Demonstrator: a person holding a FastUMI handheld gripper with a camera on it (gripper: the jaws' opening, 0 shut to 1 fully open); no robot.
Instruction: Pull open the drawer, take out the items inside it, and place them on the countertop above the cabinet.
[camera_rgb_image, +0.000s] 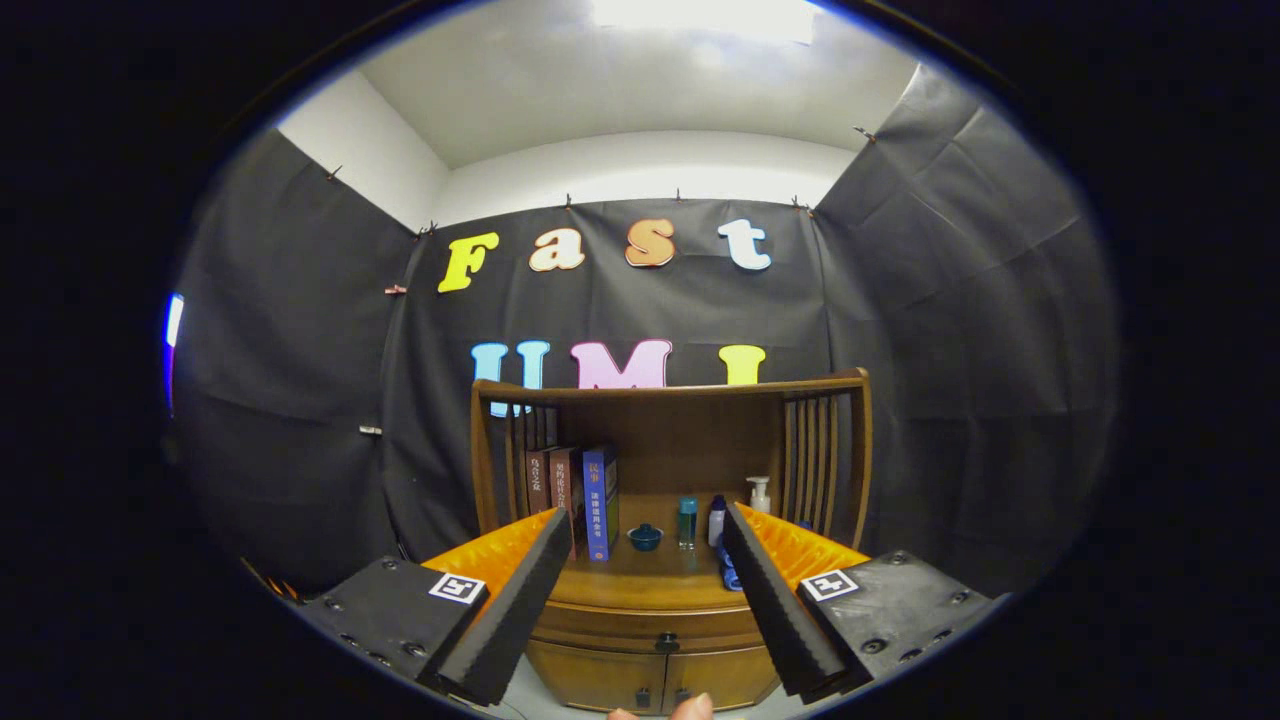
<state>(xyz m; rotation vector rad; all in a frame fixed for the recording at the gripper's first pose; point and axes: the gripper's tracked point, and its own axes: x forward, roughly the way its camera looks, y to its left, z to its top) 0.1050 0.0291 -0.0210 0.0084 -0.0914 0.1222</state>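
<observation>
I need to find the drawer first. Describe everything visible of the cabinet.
The cabinet is glossy brown wood and stands against the booth's wall, beyond the open gripper, which touches nothing. Its countertop has a slatted rail at the back and sides and bears books, a bowl and bottles. The drawer below is shut, with a dark knob; two doors beneath.

Books (572, 500) on the cabinet carry spine lettering too small to read; fingers (515, 590) bear square markers.
</observation>
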